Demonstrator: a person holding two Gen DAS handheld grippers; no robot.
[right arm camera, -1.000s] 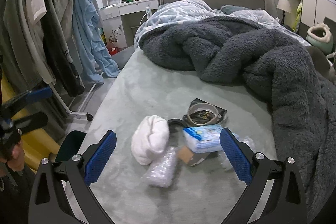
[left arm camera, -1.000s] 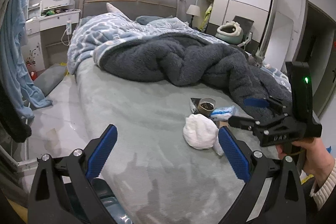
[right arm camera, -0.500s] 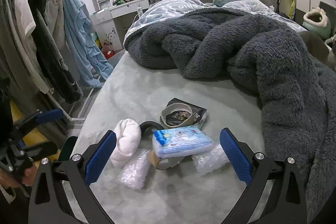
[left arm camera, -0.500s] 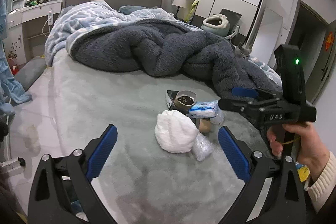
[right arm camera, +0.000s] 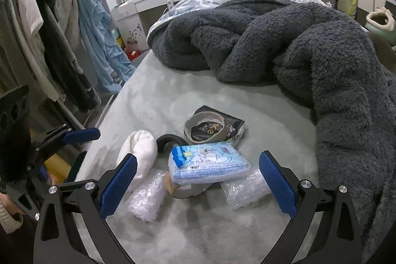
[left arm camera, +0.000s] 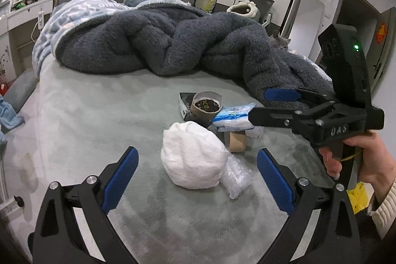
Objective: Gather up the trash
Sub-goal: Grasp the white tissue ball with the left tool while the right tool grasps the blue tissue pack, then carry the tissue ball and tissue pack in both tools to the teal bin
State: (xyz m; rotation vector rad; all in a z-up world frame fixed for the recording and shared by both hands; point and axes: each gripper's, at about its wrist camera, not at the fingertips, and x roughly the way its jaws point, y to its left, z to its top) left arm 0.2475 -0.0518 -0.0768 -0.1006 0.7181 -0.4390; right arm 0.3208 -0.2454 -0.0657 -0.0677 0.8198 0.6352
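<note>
In the left wrist view, the left gripper is seen with its jaws spread wide and nothing held between them, above the grey-green bed cover. A white wad lies just ahead of it, with a piece of bubble wrap touching its right side. Behind these, a blue tissue pack, a paper cup and a dark packet are clustered. The right gripper is held by a hand at the right, jaws parted, over the tissue pack.

In the right wrist view, the right gripper is shown wide open and empty, with the tissue pack lying between its blue pads. 2 bubble wrap pieces flank the pack, and the white wad lies at the left. A dark fleece blanket is heaped beyond.
</note>
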